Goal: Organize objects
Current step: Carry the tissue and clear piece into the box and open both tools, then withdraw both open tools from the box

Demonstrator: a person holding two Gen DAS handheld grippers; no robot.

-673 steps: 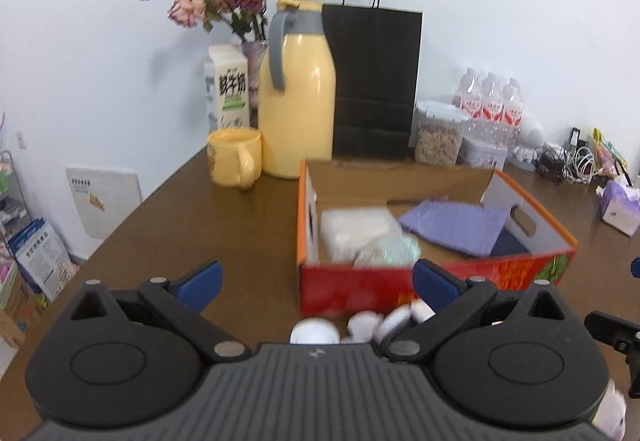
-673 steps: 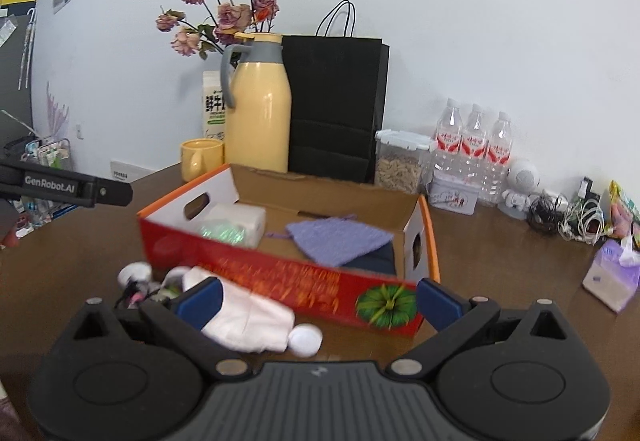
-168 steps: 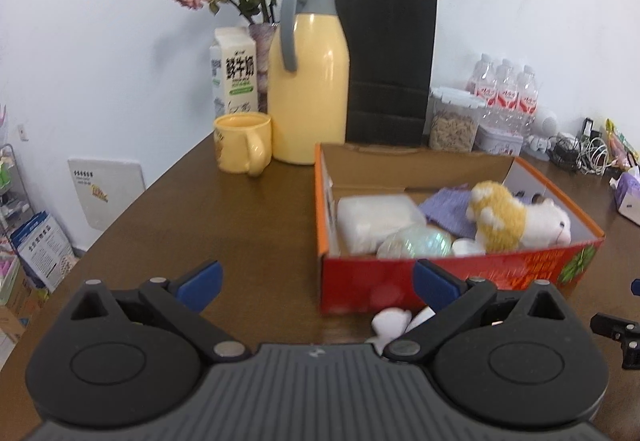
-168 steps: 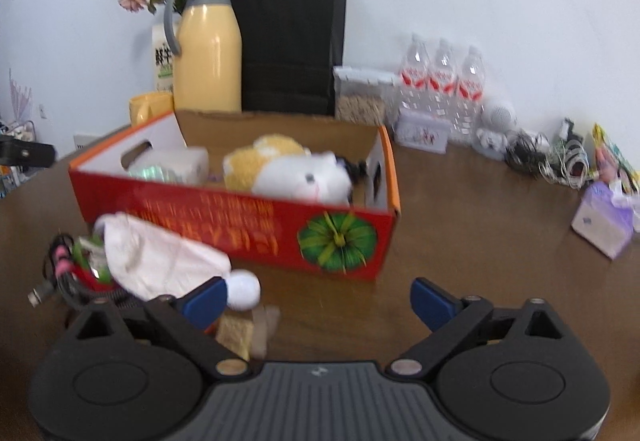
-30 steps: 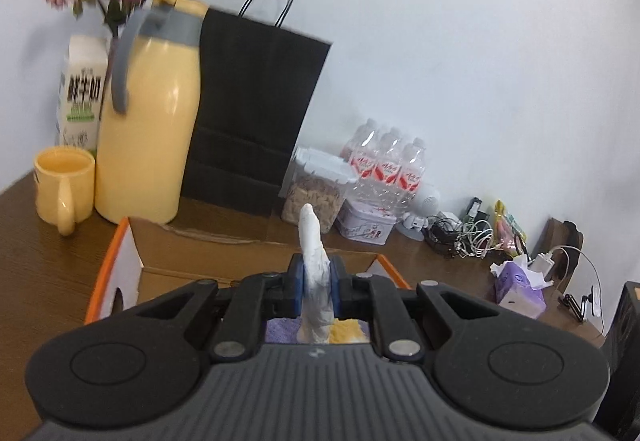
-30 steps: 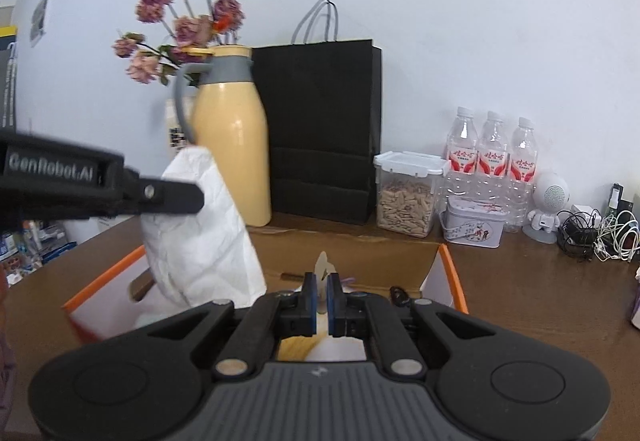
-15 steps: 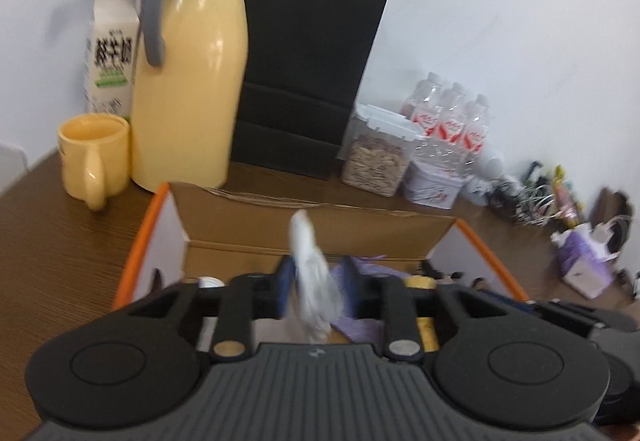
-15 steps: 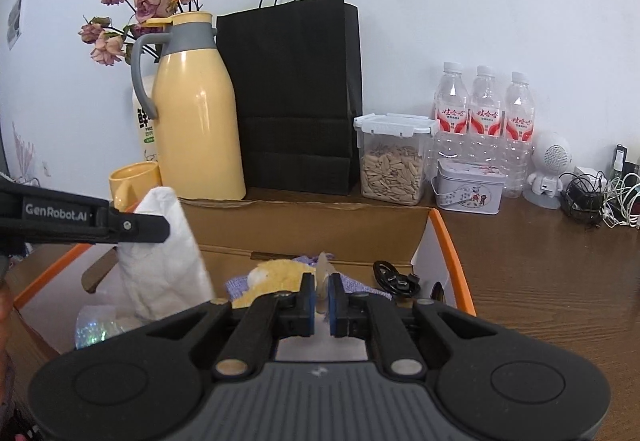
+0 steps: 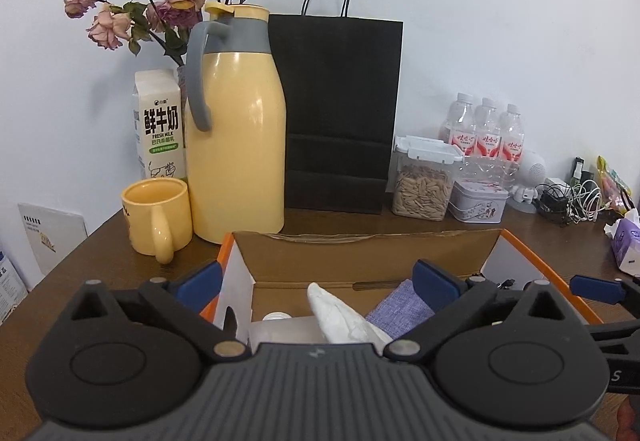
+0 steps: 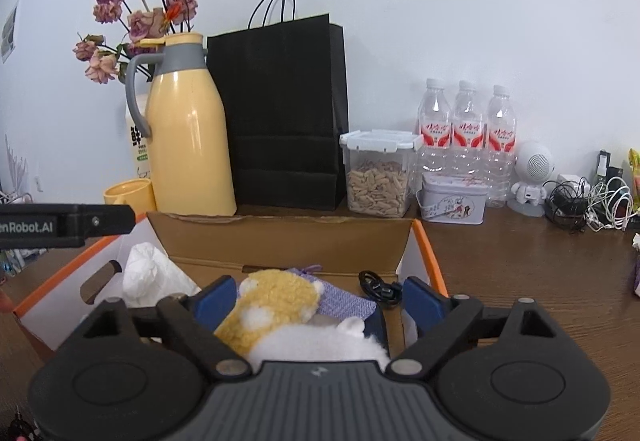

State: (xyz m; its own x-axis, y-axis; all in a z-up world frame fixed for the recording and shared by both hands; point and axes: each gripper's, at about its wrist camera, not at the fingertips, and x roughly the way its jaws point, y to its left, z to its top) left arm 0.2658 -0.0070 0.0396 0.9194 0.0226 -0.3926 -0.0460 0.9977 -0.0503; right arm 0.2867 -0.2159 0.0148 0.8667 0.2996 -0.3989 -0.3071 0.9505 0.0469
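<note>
**Both claws spread over the box, nothing gripped**

The left gripper (image 9: 318, 283) is seen with its blue fingers wide apart; nothing is held between them. The white cloth bag (image 9: 344, 321) is lying in the cardboard box (image 9: 360, 261) just below that gap, its lower part cut off by the gripper body. Whether it is touching either finger cannot be told from this view; a clear gap is seen on both sides.

The right gripper (image 10: 320, 301) is also spread, with nothing clamped. The plush toy (image 10: 276, 301) is seen between its fingers inside the box (image 10: 280, 241); the yellow part is visible, while the white part is largely hidden behind the gripper housing. In the right wrist view the white bag (image 10: 154, 277) is found at the box's left end, beside the handle cut-out.

Also partly seen in the box:
- purple cloth (image 9: 400, 309), mostly covered by the toy and the fingers
- black cable (image 10: 378, 289) at the right wall, only a loop visible
- small white round item (image 9: 276, 317) next to the bag, too little shown to be identified

The box floor is mostly blocked in both views. One left finger (image 10: 68, 227) is seen from the side in the right view, entering from the left edge.

Behind the box, a yellow thermos (image 9: 236, 129), yellow mug (image 9: 158, 217), black paper bag (image 9: 340, 113) and seed container (image 9: 424, 181) are standing on the table (image 9: 100, 261).
</note>
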